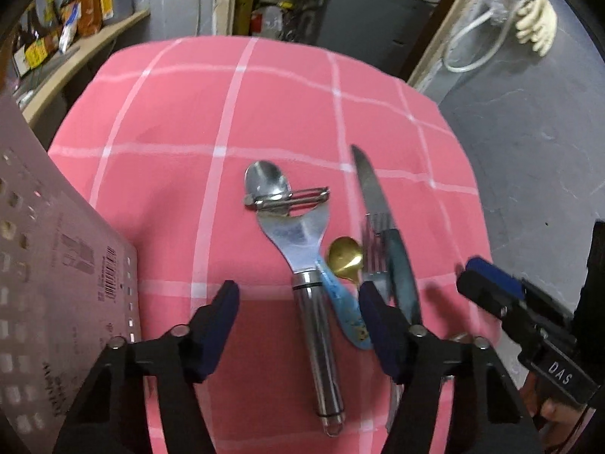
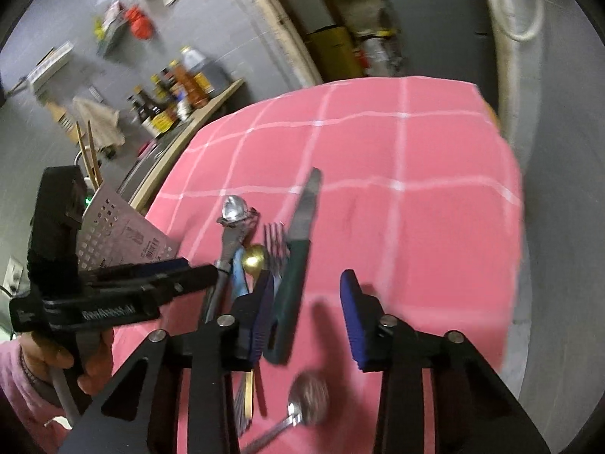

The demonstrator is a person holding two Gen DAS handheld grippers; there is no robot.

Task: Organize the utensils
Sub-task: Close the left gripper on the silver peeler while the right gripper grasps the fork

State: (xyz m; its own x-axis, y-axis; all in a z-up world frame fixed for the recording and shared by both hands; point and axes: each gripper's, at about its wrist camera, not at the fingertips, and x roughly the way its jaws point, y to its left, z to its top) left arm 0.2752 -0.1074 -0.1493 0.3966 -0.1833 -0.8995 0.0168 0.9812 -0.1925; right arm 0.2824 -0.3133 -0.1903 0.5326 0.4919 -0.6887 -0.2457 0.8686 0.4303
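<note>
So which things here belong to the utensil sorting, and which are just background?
Job:
- peeler
- gold spoon
- fork
- green-handled knife
- silver spoon
- perforated holder

Background:
- bottles on shelf
- checked pink cloth
- coiled hose

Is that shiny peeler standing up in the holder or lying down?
Lying down. The peeler lies flat on the pink tablecloth, handle toward the camera, its blade end resting over a spoon, outside the perforated holder.
</note>
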